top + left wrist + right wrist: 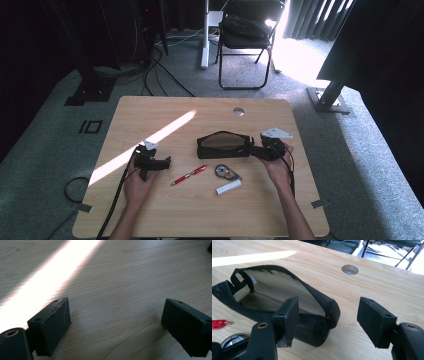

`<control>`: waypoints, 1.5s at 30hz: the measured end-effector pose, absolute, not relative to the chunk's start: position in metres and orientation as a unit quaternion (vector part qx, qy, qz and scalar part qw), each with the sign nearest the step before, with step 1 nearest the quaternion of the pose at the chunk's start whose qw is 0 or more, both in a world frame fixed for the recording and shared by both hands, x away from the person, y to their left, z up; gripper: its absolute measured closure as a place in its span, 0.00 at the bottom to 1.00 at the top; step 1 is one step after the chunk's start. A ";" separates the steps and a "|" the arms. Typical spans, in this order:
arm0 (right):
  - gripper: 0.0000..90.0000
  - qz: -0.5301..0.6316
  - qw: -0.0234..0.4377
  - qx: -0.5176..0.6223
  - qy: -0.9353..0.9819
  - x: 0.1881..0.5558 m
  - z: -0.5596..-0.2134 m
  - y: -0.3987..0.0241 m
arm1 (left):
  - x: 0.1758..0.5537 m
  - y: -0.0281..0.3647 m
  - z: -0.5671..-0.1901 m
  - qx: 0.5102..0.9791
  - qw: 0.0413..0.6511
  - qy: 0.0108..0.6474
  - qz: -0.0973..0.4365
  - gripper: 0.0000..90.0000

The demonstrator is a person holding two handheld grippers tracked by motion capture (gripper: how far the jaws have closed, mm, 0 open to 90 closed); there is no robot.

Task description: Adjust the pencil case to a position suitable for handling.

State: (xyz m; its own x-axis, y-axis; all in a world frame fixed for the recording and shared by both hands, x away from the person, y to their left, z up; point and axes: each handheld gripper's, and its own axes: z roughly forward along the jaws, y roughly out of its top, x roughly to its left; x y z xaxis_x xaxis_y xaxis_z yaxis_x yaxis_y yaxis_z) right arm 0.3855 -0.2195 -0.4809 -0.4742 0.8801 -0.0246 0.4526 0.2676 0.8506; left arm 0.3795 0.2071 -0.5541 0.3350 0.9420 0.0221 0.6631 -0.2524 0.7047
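High view: the left gripper (150, 159) rests near the table's (150, 215) left side, its jaws wide apart with only bare wood between them. Right of it lie a red pen (188, 175), a tape dispenser (225, 172) and a white stick (228, 187). Farther right, the open black pouch (222, 144) lies mid-table, its right end between the right gripper's (260, 151) spread jaws, neither pad pressing it.

Black mesh pouch (287, 302), unzipped, lying open

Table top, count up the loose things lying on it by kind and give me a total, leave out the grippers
Black mesh pouch, unzipped: 1
Red pen: 1
Round tape dispenser: 1
White stick-shaped item: 1
Total: 4
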 end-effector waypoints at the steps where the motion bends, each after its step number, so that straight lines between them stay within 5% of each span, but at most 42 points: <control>1: 0.39 0.411 0.258 0.443 0.754 0.387 -0.481 -0.219 | 0.379 0.207 -0.554 0.758 0.306 0.530 0.228 0.10; 45: 0.50 0.368 0.215 0.439 0.791 0.431 -0.504 -0.201 | 0.380 0.207 -0.554 0.758 0.306 0.529 0.228 0.10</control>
State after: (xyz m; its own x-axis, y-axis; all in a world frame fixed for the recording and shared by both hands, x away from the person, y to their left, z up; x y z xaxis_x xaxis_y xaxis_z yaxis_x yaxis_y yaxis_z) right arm 0.4312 -0.2013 -0.5042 -0.5227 0.8524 -0.0171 0.5356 0.3439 0.7713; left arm 0.3795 0.2071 -0.5542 0.3350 0.9419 0.0222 0.6623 -0.2522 0.7055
